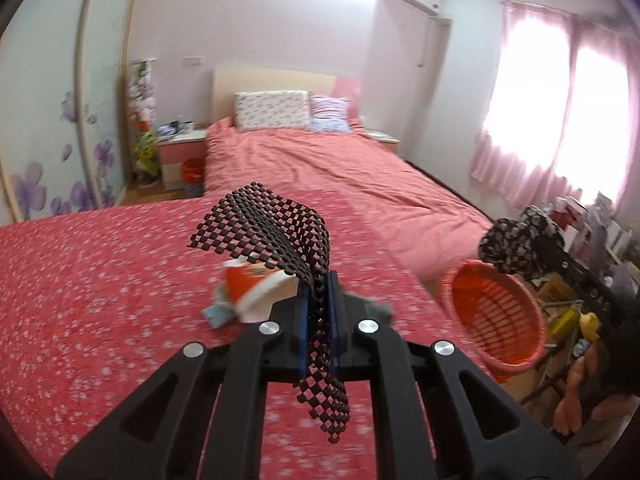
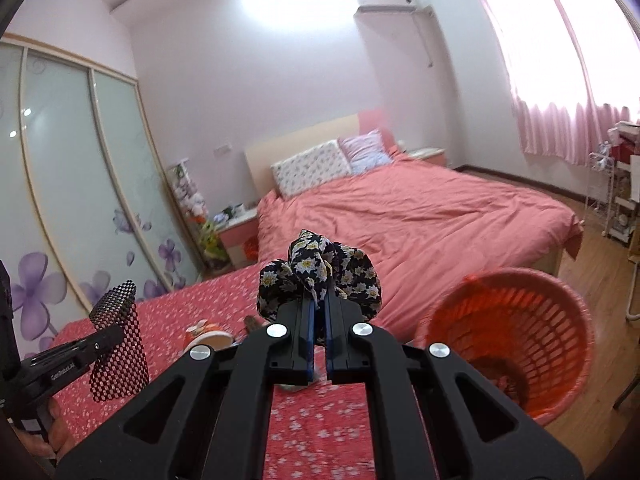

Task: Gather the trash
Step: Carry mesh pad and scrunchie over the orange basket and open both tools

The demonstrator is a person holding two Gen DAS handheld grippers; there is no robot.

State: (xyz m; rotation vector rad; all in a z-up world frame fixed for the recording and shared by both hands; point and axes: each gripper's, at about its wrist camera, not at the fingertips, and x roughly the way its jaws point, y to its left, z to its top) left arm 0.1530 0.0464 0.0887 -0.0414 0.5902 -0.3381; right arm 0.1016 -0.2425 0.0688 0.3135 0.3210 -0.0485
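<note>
Over the left part of the desk (image 1: pixel 80 300), which wears a red flowered cloth, the left gripper (image 1: pixel 316 312) has its jaws clenched on a dark mesh mat scrap (image 1: pixel 272 224), pinched near the middle so that 1 flap arches forward and the other hangs below, clear of the cloth. Lower down, near the middle of the desk, more trash lies uncollected: an orange and white carton (image 1: pixel 256 288) resting against a bluish crumpled piece (image 1: pixel 218 314), both blurred. Farther right, the right gripper (image 2: pixel 319 316) is grasping a bunched black floral cloth (image 2: pixel 320 276), its jaws nearly together on the fabric, held up above the desk's right edge. Just past that edge stands the orange basket (image 2: pixel 552 332), open side up and apparently on the floor, probably placed there so a short swing reaches it. My judgement: both pieces are lifted for carrying, and the floral cloth, being nearer the basket, looks ready to drop in first.
</note>
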